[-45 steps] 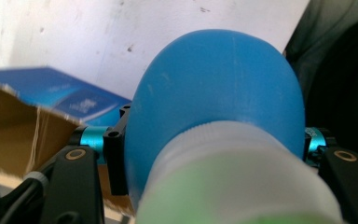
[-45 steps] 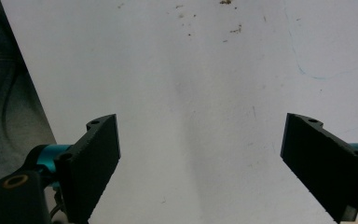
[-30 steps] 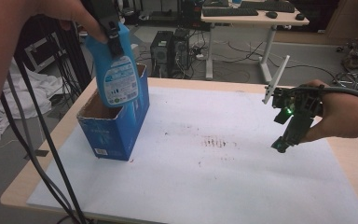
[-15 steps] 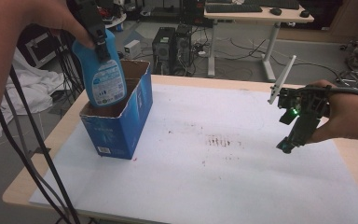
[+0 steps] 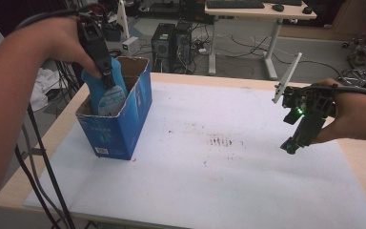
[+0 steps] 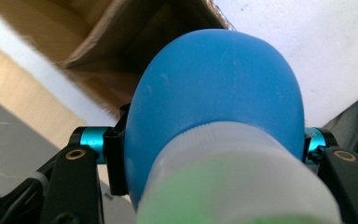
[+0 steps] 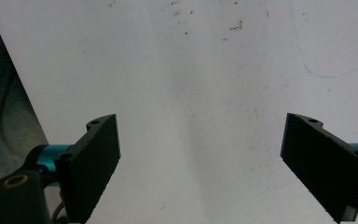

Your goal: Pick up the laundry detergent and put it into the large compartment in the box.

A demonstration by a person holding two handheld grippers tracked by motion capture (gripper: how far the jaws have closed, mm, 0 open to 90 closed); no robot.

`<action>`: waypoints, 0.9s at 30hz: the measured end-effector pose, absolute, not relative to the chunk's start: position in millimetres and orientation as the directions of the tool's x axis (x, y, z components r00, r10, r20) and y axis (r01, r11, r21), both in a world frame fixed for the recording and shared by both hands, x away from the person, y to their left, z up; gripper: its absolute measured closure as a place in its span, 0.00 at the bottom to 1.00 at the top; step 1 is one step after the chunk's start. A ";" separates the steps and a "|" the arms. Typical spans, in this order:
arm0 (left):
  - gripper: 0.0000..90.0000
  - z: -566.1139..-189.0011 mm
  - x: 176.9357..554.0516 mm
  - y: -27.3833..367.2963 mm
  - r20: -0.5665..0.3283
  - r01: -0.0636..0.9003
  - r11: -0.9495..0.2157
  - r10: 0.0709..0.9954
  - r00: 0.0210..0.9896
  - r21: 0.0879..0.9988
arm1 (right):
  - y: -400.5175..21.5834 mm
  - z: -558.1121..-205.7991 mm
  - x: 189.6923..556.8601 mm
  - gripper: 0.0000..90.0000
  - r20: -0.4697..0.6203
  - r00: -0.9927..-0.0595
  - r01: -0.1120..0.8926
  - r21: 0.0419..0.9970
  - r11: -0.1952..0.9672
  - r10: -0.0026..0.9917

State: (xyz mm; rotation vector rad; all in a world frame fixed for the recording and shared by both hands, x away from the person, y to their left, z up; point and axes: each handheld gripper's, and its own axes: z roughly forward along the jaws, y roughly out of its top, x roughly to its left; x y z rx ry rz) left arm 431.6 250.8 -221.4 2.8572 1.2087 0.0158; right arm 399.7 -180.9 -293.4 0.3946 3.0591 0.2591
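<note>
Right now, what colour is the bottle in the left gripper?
Blue bottle, whitish cap; clearest in the left gripper view.

A: What's under it all?
B: Light wooden table [image 5: 195, 77] w/ white paper sheet [image 5: 219, 191] over the top. Dark speckled smudges [image 5: 219, 141] approx mid-sheet.
A: Bkgd?
B: Two black PC towers [image 5: 171, 40] on grey floor, tangled black cables [image 5: 240, 47] beside them. Wood-top desk w/ white legs [image 5: 267, 12] behind, black keyboard [image 5: 233, 4] on it. White crumpled cloth [image 5: 40, 88] at left.

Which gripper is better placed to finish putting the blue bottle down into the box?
Left. The left gripper is shut on the blue bottle, already partly inside the blue box. The right gripper hangs open over the white mat, far off.
</note>
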 end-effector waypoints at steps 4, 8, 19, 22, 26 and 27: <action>0.42 -243.0 433.4 249.0 -0.010 0.699 -0.715 0.699 0.715 0.020 | -181.2 -295.3 399.3 0.12 -0.015 -0.965 0.257 0.166 0.952 0.263; 0.42 -256.5 434.3 248.0 -0.008 0.685 -0.729 0.685 0.729 0.008 | -180.9 -296.4 399.5 0.12 -0.012 -0.966 0.254 0.165 0.953 0.259; 0.42 -288.8 436.0 245.2 -0.003 0.640 -0.768 0.640 0.768 -0.029 | -181.3 -299.9 400.1 0.12 -0.007 -0.965 0.256 0.167 0.952 0.261; 0.42 -290.4 435.5 244.8 0.003 0.621 -0.784 0.621 0.784 -0.010 | -181.3 -300.5 400.4 0.12 -0.004 -0.966 0.255 0.169 0.952 0.259; 0.42 -290.6 435.6 244.1 0.002 0.609 -0.793 0.609 0.793 -0.012 | -181.2 -300.7 400.7 0.12 -0.005 -0.966 0.255 0.165 0.953 0.259; 0.42 -290.7 435.8 244.3 0.003 0.607 -0.795 0.607 0.795 -0.012 | -181.1 -300.7 400.7 0.12 -0.003 -0.966 0.256 0.169 0.952 0.260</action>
